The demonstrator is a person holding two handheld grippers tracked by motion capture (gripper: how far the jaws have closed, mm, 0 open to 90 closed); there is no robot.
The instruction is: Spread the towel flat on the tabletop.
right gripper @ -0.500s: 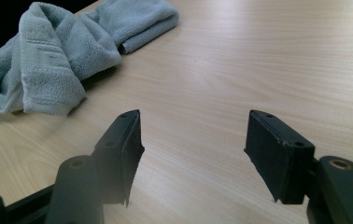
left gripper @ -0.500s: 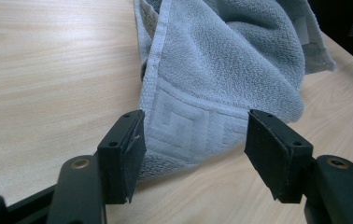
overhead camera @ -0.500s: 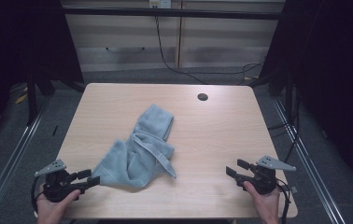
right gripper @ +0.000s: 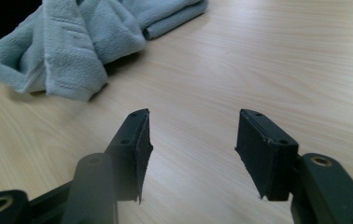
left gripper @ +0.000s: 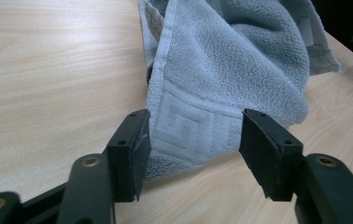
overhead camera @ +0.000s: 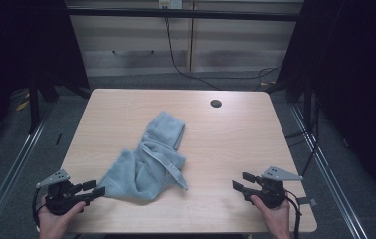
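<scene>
A crumpled grey-blue towel point(overhead camera: 148, 159) lies in a loose heap a little left of the middle of the wooden table point(overhead camera: 235, 149), its near-left corner reaching toward the near edge; the left gripper point(overhead camera: 92, 188) sits low at that corner with its jaws spread wide, and in the left gripper view the patterned hem of the towel point(left gripper: 198, 126) lies between the two black pads without being pinched, so nothing is held yet; the step in hand looks to be taking that corner, and to do it well the jaws should slide a little further in along the tabletop so that the woven border, not just the fluffy fringe, sits fully between the pads before they close; the hem seems to fold under itself here, so closing on a single layer probably matters if the cloth is to be spread or folded afterwards, and a bite on the doubled part would likely drag the whole heap; the right gripper point(overhead camera: 240, 181) rests near the near-right part of the table, well apart from the towel, its jaws likewise wide open and empty over bare wood, as the right gripper view shows; it would do best to come in toward the nearest free edge of the heap; a small dark hole point(overhead camera: 216, 103) near the far edge is clear of the work.
</scene>
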